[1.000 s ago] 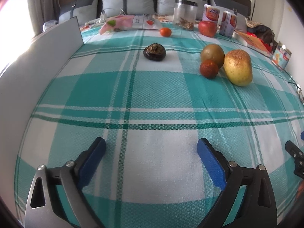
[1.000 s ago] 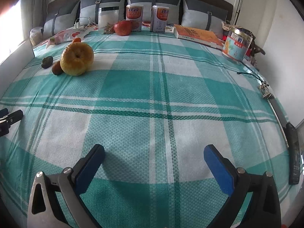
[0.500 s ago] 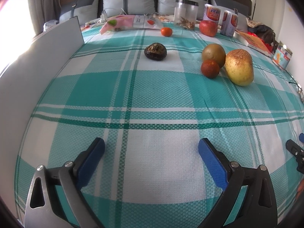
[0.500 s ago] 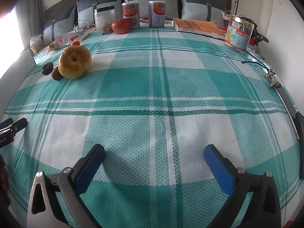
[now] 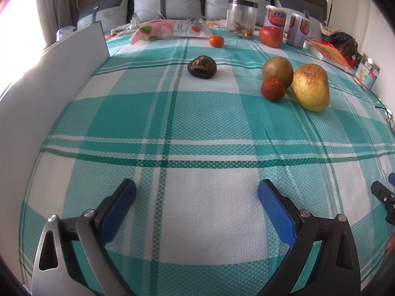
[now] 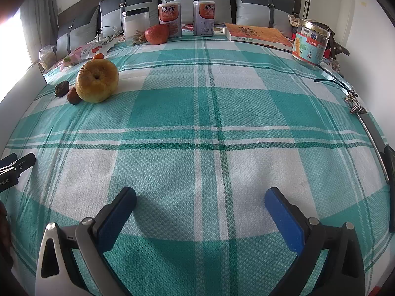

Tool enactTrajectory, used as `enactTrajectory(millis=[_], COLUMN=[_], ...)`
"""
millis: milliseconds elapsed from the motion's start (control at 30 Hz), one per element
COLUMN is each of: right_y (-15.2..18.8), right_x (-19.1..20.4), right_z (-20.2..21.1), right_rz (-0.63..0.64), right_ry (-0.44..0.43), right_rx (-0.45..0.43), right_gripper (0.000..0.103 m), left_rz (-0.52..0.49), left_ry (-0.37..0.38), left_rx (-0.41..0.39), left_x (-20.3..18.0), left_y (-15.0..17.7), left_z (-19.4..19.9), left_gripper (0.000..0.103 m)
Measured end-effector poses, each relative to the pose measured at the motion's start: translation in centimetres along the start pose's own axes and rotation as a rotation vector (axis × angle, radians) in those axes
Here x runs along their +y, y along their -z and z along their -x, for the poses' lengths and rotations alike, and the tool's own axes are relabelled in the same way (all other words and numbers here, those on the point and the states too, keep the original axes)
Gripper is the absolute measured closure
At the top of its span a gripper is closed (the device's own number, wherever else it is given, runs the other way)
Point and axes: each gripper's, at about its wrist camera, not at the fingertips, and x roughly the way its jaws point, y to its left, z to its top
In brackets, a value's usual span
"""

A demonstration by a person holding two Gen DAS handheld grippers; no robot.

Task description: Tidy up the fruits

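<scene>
Both our left gripper and right gripper have their jaws wide apart and hold nothing. The fruits sit far up the bed. The big yellow pear looks heavy and round, so we think it may roll. We should hold it around its fat middle. The dark wrinkly fruit looks soft, so squeeze gently.
</scene>
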Motion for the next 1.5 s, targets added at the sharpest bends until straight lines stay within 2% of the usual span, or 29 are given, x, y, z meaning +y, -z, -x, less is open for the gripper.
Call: enactTrajectory(millis=[1133,1233,1300,1400,1500], right_y=[0.0,0.0,0.0,0.0,0.0], right_x=[0.0,0.0,0.0,0.0,0.0], right_z=[0.0,0.0,0.0,0.0,0.0], right_rz=[-0.002,-0.002,-0.002,-0.002,-0.002], right_ry=[-0.003,-0.003,-0.003,-0.003,-0.003], right_rx=[-0.001,-0.001,-0.001,-0.001,-0.001], right_gripper=[0.0,0.0,0.0,0.0,0.0], left_rz=[0.0,0.019,0.071,0.124,0.116], left_ry=[0.005,0.032,0.098,0.163,0.212], left_rx=[0.016,0.08,0.108,0.062,0.028], left_x=[0.1,0.4,0.8,0.8,-0.5], left_y=[-0.2,-1.4,-2.9,-5.4,-9.3], left_z=[-0.2,-0.6,-0.6,0.3,0.3], left_gripper=[0.003,0.004,0.004,0.004,0.004])
